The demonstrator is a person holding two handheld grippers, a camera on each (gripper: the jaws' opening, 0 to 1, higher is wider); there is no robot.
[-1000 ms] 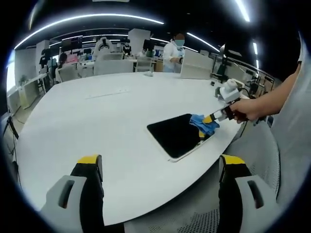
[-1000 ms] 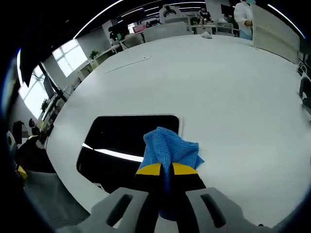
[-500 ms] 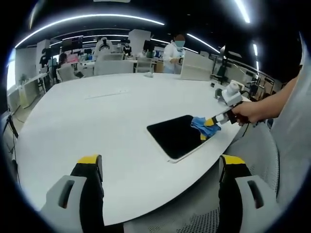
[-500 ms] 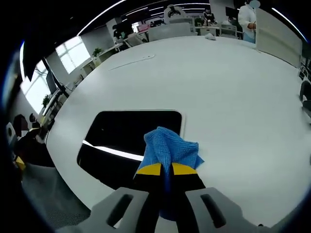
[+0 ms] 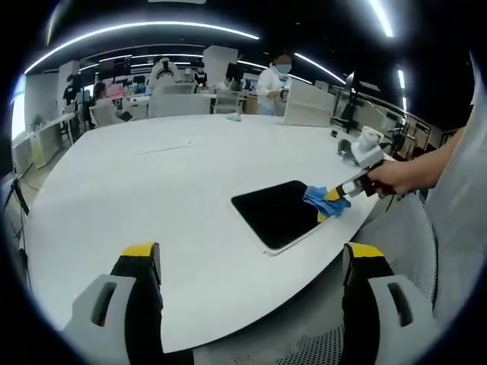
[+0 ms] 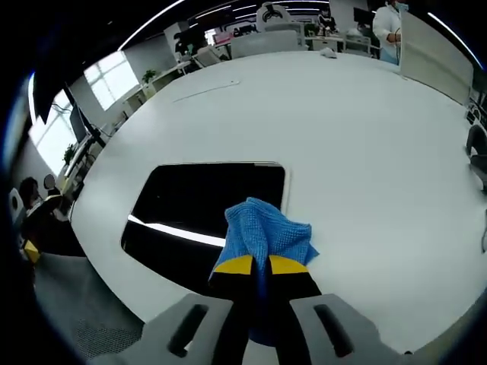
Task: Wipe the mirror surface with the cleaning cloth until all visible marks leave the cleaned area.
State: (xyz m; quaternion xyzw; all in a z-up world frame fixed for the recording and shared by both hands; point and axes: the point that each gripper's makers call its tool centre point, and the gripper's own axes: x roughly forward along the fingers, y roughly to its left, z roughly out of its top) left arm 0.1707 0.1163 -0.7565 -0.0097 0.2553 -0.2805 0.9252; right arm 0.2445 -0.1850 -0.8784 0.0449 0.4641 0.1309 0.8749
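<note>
With the right gripper clenched on the blue cleaning cloth at the mirror's near corner on the white table, and the left gripper released, the wipe likely needs flat, overlapping passes across the dark glass.

No readable text, no labels, no brand names, no numbers, no signs anywhere in either view, distant office fittings too small and blurred to show any lettering
</note>
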